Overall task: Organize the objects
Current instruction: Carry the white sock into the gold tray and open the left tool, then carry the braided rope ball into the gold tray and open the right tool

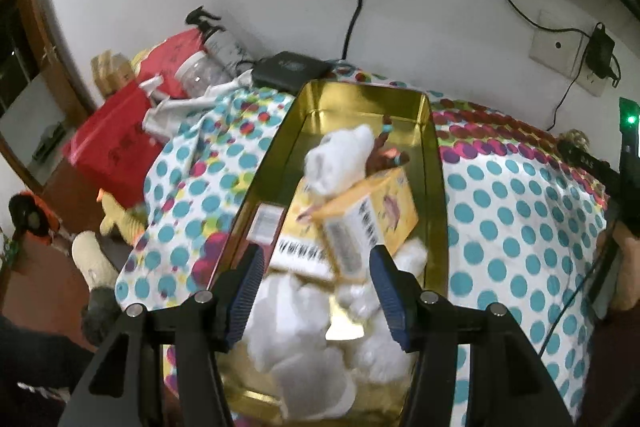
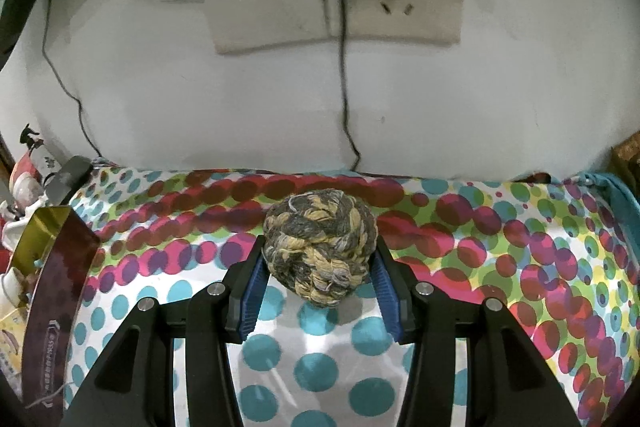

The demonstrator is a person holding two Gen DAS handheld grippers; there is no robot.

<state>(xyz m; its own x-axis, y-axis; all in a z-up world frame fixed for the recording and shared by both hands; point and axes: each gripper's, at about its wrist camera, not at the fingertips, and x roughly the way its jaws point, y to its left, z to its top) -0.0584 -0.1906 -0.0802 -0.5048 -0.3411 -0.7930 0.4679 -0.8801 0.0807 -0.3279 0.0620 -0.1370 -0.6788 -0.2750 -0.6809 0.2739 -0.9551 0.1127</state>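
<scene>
A gold tin (image 1: 436,155) lies open on the dotted cloth in the left wrist view. Inside it are a yellow carton with barcodes (image 1: 384,215), a white soft toy (image 1: 340,155) and white fluffy pieces (image 1: 300,347). My left gripper (image 1: 316,253) hangs over the tin's near end, open, with nothing pressed between its blue pads. In the right wrist view my right gripper (image 2: 320,255) is shut on a grey and yellow rope ball (image 2: 316,227), held just above the cloth. The tin's dark red outer wall (image 2: 60,267) shows at the left edge there.
A polka-dot cloth (image 1: 520,227) covers the surface up to the white wall. A red bag (image 1: 112,147), a clear jar (image 1: 200,71) and a black box (image 1: 292,67) crowd the far left. A wall socket (image 2: 400,7) with plugs and cables sits behind. A yellow toy (image 1: 116,219) lies lower left.
</scene>
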